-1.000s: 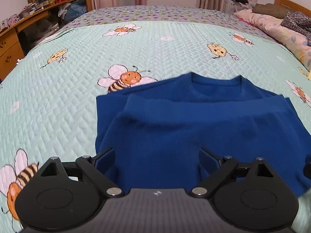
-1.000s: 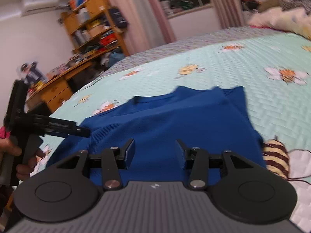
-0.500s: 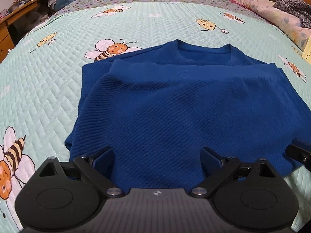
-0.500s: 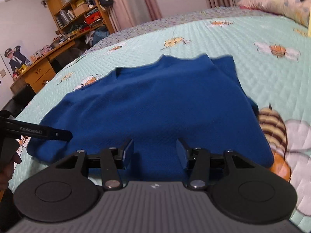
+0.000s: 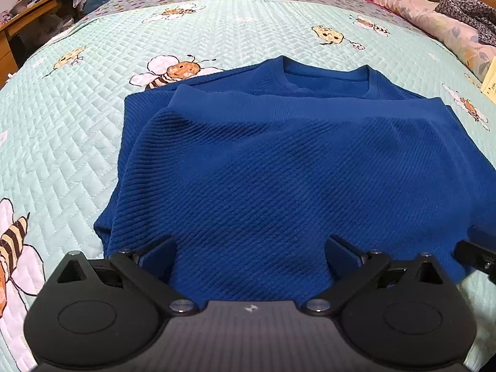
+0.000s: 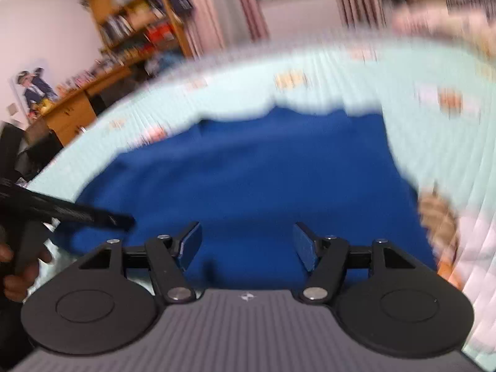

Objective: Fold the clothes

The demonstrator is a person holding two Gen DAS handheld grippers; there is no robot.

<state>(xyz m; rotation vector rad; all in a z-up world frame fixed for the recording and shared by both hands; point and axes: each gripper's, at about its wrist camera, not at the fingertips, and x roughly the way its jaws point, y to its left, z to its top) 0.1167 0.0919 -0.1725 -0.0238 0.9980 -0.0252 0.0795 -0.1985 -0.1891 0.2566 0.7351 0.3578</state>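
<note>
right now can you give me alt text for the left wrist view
A blue sweater, folded with its collar at the far side, lies on a mint bedspread printed with bees. The open left gripper hangs over its near edge, empty, and the right gripper's tip shows at the right.

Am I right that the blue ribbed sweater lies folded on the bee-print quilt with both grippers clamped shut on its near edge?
Not quite: both grippers stand open, holding nothing. The left wrist view shows the left gripper spread above the blue ribbed sweater on the bee-print quilt; the right gripper likewise.

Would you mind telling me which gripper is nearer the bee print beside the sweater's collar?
Left. The left gripper sits at the sweater's near-left hem, below the bee print; the right gripper is further right.
</note>
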